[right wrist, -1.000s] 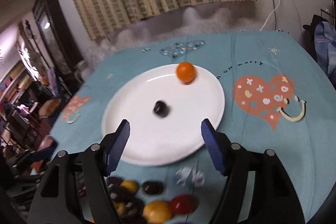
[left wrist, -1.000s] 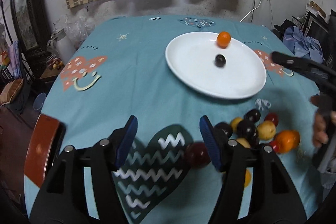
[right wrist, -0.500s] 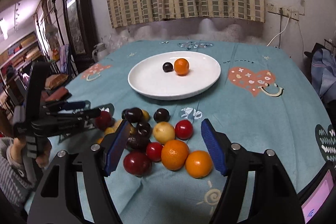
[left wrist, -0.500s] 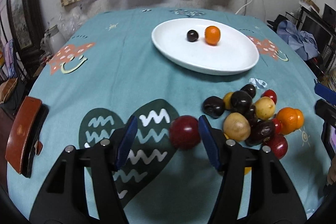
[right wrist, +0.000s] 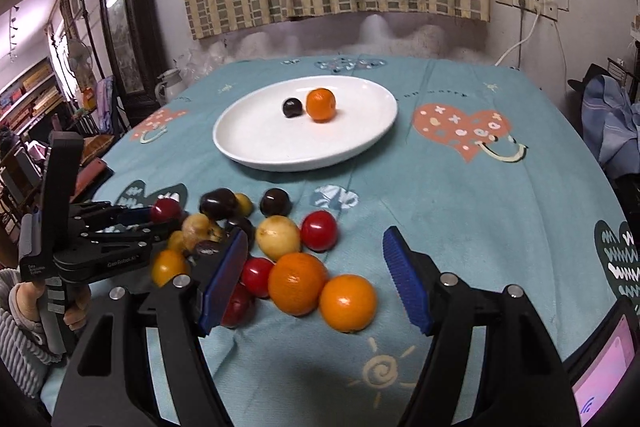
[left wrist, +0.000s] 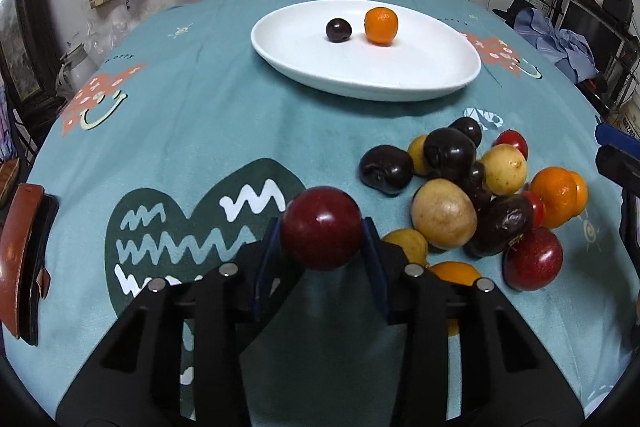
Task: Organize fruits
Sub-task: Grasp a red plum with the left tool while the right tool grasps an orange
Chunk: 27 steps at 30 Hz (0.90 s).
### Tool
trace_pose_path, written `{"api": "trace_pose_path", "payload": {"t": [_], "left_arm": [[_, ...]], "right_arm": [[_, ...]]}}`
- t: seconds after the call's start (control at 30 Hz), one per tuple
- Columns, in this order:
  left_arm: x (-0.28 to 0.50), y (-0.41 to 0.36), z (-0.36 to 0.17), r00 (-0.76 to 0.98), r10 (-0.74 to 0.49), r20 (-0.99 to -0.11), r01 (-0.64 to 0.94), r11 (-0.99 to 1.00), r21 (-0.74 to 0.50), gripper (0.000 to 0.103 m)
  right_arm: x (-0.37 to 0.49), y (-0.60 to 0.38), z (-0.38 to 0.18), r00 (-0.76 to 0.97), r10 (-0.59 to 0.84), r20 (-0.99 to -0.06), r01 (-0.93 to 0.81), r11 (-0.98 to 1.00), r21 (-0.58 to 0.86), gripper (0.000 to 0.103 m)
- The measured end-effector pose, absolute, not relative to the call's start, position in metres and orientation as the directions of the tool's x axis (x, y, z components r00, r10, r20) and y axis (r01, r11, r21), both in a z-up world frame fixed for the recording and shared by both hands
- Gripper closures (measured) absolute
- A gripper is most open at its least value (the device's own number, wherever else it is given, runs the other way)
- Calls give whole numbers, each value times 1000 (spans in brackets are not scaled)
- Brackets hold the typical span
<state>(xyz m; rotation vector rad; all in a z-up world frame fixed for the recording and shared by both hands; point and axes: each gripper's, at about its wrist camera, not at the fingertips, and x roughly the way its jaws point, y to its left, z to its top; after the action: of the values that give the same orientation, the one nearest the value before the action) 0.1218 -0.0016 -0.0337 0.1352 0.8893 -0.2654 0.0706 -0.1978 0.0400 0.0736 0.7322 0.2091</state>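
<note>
On the plate (left wrist: 360,83): two fruits side by side. Before the plate: fruit pile (left wrist: 472,187).

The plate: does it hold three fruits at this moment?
No, the plate holds only two fruits: a dark plum and an orange beside it.

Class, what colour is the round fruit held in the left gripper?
Dark red round fruit; left gripper; clearest in left wrist view.

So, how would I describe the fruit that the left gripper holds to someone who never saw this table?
On the teal tablecloth, near the fruit pile, look left of it. The dark red plum is the only fruit clamped between blue jaws.
</note>
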Motion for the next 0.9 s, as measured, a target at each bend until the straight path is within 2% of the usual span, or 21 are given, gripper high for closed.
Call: {"api": "trace_pose_path", "payload": {"t": [0.3,0.53,0.7,0.77,0.9], "left_arm": [[115,18,-20,635,-183,-751,231,972,-41,63],[108,36,-12,645,-206,-736,214,973,-85,63],[107,38,-12,642,-217,-735,218,971,-96,63],[107,38,-11,642,-219,-735,219,971,-98,63],[107,37,-11,638,-227,-736,223,969,-105,63]], "right_arm": [[65,-210,23,681,170,-712,-137,985,103,33],[62,-203,8,647,183,-741,-172,981,91,40],[62,-213,12,649,225,-727,-167,974,152,57],[59,-222,20,676,218,-704,-141,976,167,57],[62,-220,13,646,206,-735,-144,979,147,57]]}}
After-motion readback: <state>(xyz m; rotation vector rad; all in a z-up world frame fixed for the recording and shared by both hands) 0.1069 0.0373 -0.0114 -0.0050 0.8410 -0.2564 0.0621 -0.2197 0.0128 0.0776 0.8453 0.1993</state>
